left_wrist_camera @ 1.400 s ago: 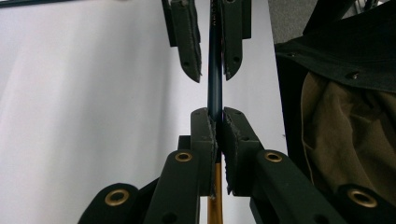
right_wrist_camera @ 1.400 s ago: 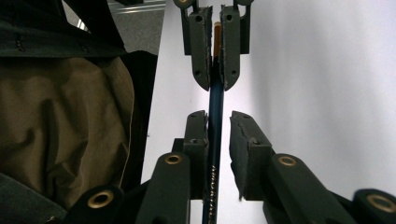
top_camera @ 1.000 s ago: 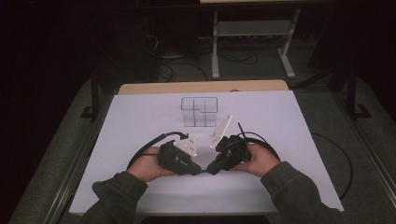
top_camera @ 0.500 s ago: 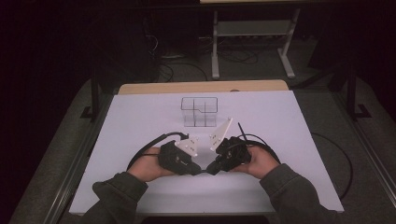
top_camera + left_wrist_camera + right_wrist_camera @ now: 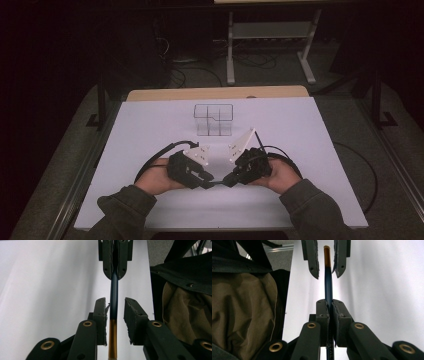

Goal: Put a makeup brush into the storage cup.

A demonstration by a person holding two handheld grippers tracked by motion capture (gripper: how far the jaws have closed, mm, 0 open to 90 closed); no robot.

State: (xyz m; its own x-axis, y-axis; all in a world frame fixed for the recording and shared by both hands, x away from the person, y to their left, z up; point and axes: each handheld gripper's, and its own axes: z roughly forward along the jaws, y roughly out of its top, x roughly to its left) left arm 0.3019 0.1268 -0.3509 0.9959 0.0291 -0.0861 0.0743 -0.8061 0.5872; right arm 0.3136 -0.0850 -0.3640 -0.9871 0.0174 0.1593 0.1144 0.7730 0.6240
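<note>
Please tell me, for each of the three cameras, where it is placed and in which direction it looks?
High view: above the table's near edge, looking forward and down at the white table; forearms, both hands.
Left gripper view: on the left gripper, along its parted jaws at the thin dark-blue, gold-ended pencil.
Right gripper view: on the right gripper, clamped on that pencil.
Both gripper views share the pencil.

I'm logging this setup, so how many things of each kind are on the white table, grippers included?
Grippers: 2 (left gripper, right gripper)
Dark blue pens with a gold end: 1 (pen)
Clear compartment boxes: 1 (box)
Total: 4
</note>
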